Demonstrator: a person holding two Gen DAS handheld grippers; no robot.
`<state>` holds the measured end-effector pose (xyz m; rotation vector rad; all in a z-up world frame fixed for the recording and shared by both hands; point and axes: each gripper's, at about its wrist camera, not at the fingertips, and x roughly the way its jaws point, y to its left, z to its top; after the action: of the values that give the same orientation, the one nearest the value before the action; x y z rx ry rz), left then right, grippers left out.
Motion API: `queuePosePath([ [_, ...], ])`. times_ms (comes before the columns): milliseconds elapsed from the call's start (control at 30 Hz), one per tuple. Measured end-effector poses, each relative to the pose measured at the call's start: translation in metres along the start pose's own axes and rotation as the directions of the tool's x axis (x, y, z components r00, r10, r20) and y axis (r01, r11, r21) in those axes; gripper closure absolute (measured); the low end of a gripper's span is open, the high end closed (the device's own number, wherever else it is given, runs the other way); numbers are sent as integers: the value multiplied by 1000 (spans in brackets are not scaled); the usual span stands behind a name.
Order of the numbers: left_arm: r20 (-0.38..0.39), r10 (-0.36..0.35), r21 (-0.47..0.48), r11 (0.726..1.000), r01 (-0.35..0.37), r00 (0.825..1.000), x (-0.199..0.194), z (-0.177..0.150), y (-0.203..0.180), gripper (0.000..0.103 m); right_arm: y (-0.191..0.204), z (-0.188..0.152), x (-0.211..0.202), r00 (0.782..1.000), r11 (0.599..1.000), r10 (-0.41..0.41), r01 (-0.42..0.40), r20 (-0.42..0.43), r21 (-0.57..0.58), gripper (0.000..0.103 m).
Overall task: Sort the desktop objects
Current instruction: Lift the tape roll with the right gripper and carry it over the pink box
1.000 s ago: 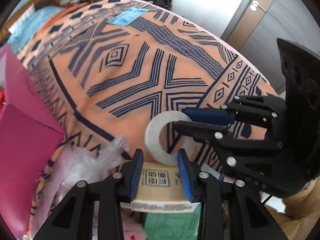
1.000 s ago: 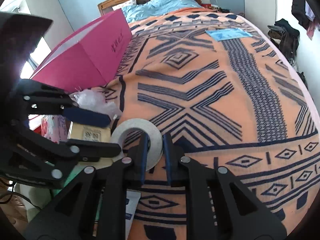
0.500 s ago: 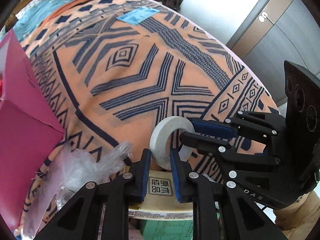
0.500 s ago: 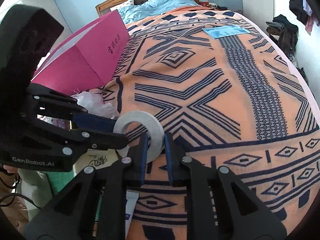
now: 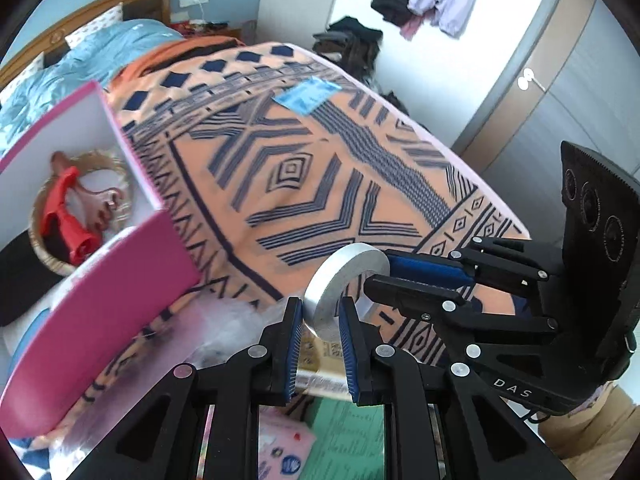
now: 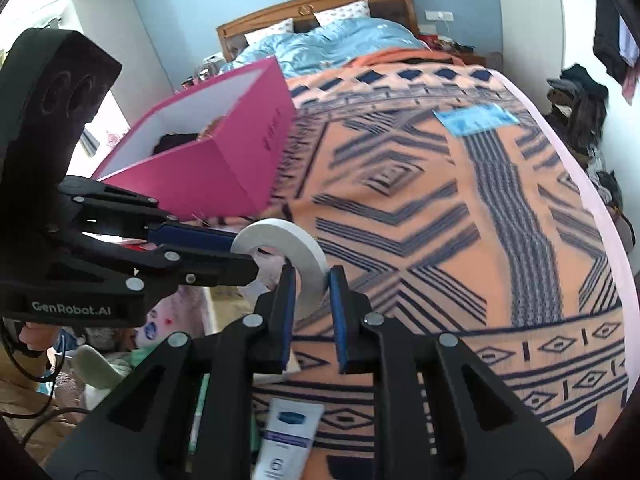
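Standing open at the left, the pink box (image 5: 120, 276) already contains a basket (image 5: 44, 248), so it is judged to be the sorting bin. Right of it, the tape roll (image 5: 340, 284) is held clear above the patterned bed (image 5: 320, 184). It is clamped by 2 grippers: the left gripper (image 5: 318, 344) at its near rim, the right gripper (image 6: 312, 300) at another part, probably for a hand-over.

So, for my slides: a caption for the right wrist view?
Both grippers, right gripper and left gripper, pinch a white tape roll near the pink box.
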<state>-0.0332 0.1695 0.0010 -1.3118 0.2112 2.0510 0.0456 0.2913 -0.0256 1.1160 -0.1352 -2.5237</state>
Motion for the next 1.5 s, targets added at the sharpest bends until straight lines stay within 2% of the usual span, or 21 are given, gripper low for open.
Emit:
queuePosePath([
  [400,104,30,-91,996,-21,994,-46,-16,35,85,45,25,3,998,994,66,-65,15,-86,83],
  [833,176,85,-176,983,-53,981,-81,-31,70,85,90,53,17,993,976,119,-113,25,-186,83],
  [1133,212,118,-207,976,-73,970,-94,-27,87,85,103,76,24,988,969,150,-140,32,-203,83],
  [1500,219,146,-227,969,-96,965,-96,-19,102,85,110,96,36,987,966,155,-145,32,-213,83],
])
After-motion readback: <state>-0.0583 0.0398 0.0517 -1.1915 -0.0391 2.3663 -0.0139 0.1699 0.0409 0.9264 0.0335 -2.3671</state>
